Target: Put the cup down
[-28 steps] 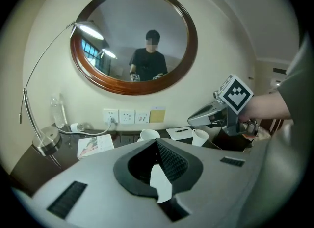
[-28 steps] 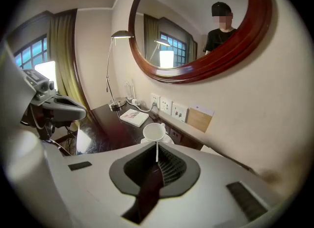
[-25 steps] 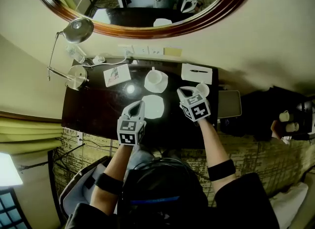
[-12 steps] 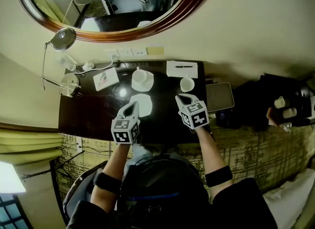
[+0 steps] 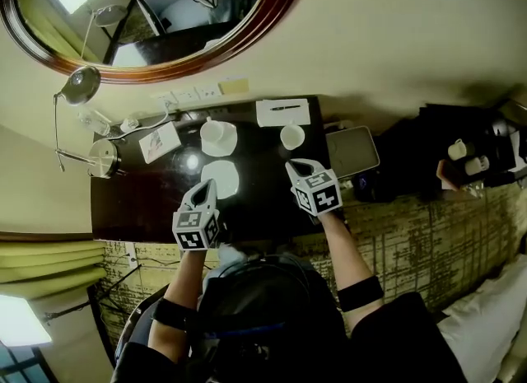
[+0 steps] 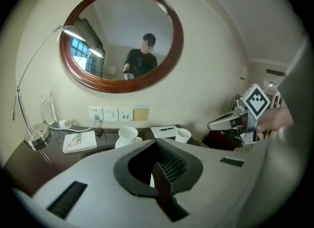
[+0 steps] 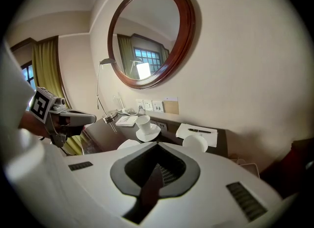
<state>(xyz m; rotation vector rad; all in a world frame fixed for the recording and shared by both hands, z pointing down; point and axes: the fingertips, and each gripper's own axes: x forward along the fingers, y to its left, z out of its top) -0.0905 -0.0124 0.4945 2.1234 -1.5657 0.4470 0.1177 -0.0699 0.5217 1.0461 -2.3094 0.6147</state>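
Observation:
A small white cup [image 5: 291, 136] stands alone on the dark table [image 5: 140, 200], next to a notepad. A second white cup [image 5: 216, 133] sits on its saucer further left, and an empty white saucer [image 5: 221, 179] lies nearer the front. My right gripper [image 5: 293, 166] is shut and empty, a little in front of the lone cup [image 7: 195, 143] and apart from it. My left gripper [image 5: 207, 185] is shut and empty too, at the empty saucer's near edge. In the left gripper view both cups [image 6: 127, 134] [image 6: 183, 135] show beyond the shut jaws.
A notepad with a pen [image 5: 283, 113] lies at the table's back, a booklet [image 5: 160, 142] and a desk lamp [image 5: 103, 159] to the left. A grey tray [image 5: 352, 151] lies off the table's right end. Wall sockets [image 5: 181, 95] and a round mirror [image 5: 148, 11] are on the wall.
My right gripper has drawn back from the lone cup toward the table's front. The left gripper has also pulled back, off the empty saucer. Both stayed shut.

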